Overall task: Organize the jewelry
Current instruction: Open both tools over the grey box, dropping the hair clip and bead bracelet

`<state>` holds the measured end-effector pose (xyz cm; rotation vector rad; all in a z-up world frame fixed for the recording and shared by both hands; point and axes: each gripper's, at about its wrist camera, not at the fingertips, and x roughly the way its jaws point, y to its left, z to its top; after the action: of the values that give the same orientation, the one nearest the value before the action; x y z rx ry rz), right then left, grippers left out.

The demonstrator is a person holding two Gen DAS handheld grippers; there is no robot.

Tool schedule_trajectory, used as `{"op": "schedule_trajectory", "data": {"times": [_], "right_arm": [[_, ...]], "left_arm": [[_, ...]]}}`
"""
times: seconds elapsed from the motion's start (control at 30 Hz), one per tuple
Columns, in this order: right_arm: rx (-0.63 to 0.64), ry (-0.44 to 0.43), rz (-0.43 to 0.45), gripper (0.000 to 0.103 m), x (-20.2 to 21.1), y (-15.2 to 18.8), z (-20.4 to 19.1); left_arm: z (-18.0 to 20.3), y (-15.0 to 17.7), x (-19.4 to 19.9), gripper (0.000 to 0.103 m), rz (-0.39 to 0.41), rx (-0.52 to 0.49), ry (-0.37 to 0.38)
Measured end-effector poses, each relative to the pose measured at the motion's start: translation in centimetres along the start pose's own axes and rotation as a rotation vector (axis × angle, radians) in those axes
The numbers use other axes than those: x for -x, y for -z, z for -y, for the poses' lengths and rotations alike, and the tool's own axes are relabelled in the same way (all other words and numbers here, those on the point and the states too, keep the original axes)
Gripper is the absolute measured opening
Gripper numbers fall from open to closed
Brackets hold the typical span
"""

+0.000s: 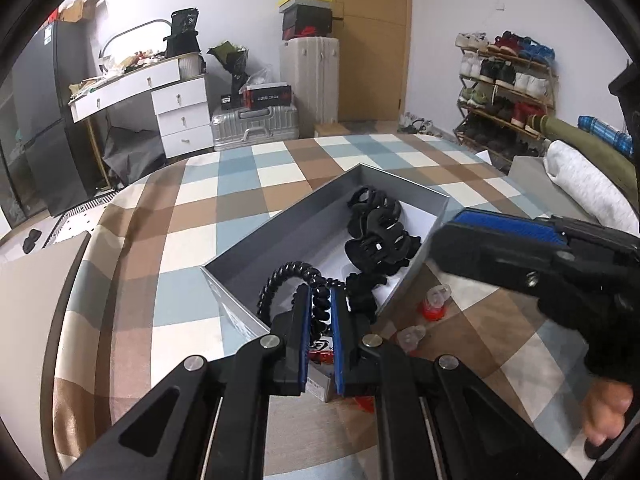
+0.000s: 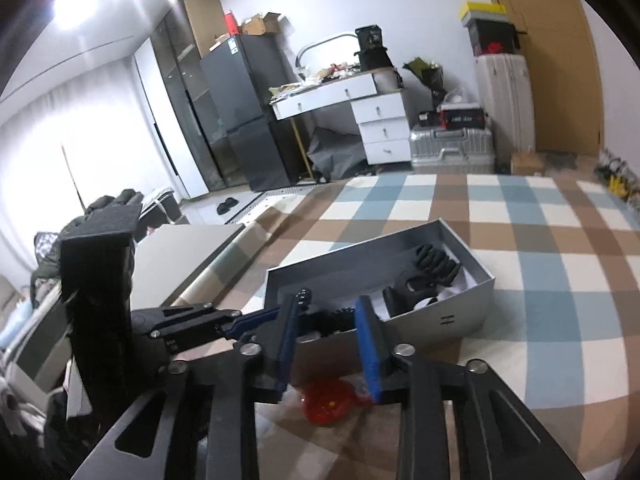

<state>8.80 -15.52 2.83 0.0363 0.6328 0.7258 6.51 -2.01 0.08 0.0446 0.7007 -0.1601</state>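
Observation:
My left gripper is shut on a black spiral hair tie, which loops up over the near corner of an open grey box on the checked bedspread. Black hair claws lie in the box on white paper. My right gripper stands open just in front of the box, with nothing between its blue pads. In the right wrist view the left gripper reaches in from the left and holds the hair tie over the box's near wall. The claws show at the far end.
Small red and clear clips lie on the bedspread beside the box, and a red one lies under my right gripper. A small printed carton sits below the left fingers. A grey lid rests at the bed's left edge.

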Motion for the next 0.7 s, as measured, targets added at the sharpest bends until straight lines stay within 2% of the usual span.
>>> {"op": "schedule_trajectory", "data": {"times": [0.17,0.33,0.43,0.5,0.53,0.6,0.63,0.7], "right_arm": [[-0.021,0.049,-0.014,0.031,0.4,0.3,1.4],[-0.037,0.066,-0.022,0.031,1.0,0.5,2.5],[-0.025,0.062,-0.017,0.035,1.6,0.7,2.7],[-0.026,0.064,-0.006,0.046,2.2,0.9,2.8],[-0.027,0.06,0.0,0.048,2.4,0.9,2.8],[-0.024,0.066,0.008,0.05,2.8,0.9,3.0],[-0.021,0.071,0.012,0.053,3.1,1.0,3.1],[-0.02,0.072,0.018,0.063,3.5,1.1,3.2]], "left_arm": [[-1.0,0.0,0.1,0.005,0.015,-0.017,-0.038],[-2.1,-0.5,0.1,0.005,0.037,0.025,-0.069],[-2.3,-0.5,0.3,0.011,0.041,0.052,-0.047],[-2.2,-0.4,0.5,0.024,0.045,0.049,-0.029],[-1.9,-0.4,0.8,0.03,0.047,0.042,-0.029],[-1.7,-0.3,1.2,0.057,0.048,0.039,-0.043],[-1.5,-0.2,1.5,0.06,0.046,0.041,-0.045],[-1.4,0.0,1.8,0.062,0.041,0.051,-0.033]]}}
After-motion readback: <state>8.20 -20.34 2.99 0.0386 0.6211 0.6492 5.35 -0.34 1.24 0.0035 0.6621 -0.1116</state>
